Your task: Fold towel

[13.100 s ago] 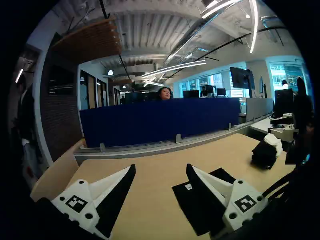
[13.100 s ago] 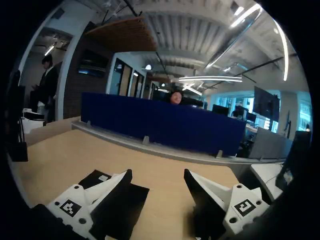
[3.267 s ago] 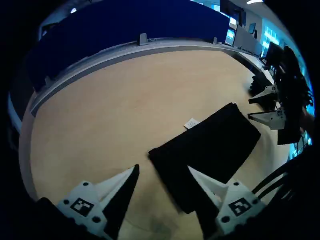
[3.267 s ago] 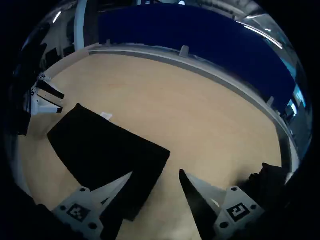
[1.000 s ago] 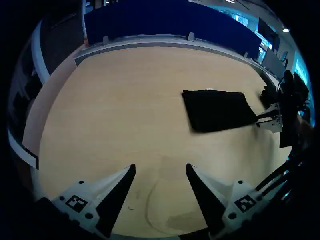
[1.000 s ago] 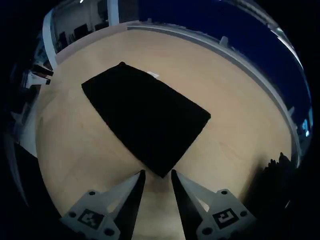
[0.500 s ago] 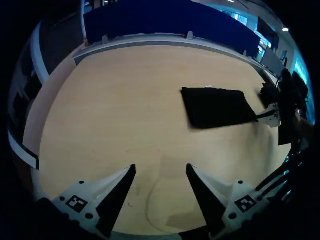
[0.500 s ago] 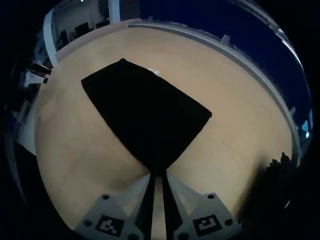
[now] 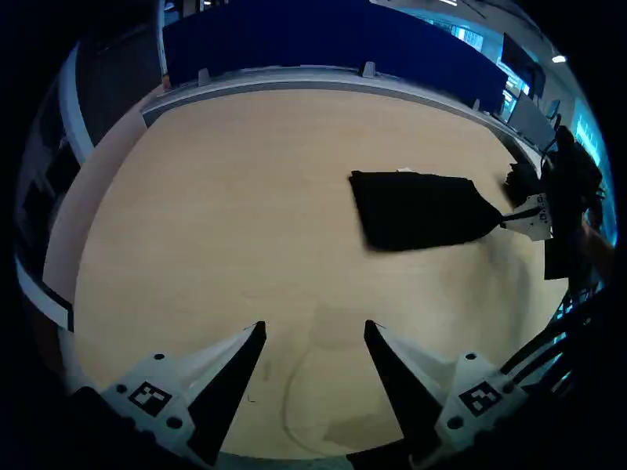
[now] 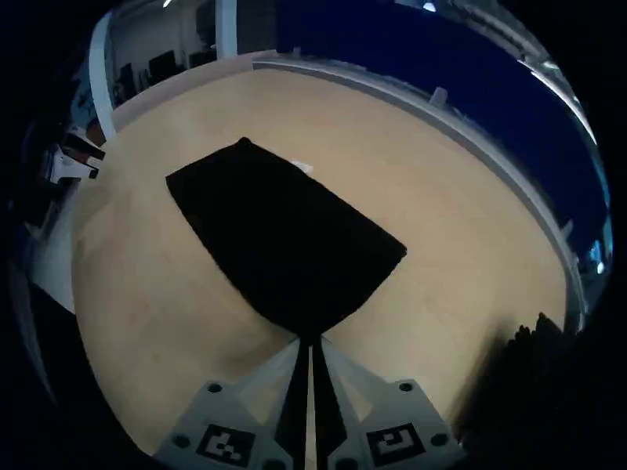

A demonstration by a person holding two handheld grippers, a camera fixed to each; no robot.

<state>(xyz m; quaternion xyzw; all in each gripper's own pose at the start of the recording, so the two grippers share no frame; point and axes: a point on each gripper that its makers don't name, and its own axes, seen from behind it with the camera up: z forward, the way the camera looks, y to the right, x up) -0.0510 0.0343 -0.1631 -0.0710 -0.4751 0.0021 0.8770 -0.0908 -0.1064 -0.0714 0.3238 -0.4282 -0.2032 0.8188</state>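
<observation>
Desk (image 10: 454, 227): right jaws tight on towel (image 10: 282, 235)

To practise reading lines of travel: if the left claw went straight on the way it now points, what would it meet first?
The left claw would probably meet the bare table first, though depth is unclear. The black towel lies right of that line.

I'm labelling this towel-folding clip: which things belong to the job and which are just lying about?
Job: black towel; right hand-held gripper, shut on its corner; left hand-held gripper, open.
Lying about: dark bundle; blue partition.
</observation>
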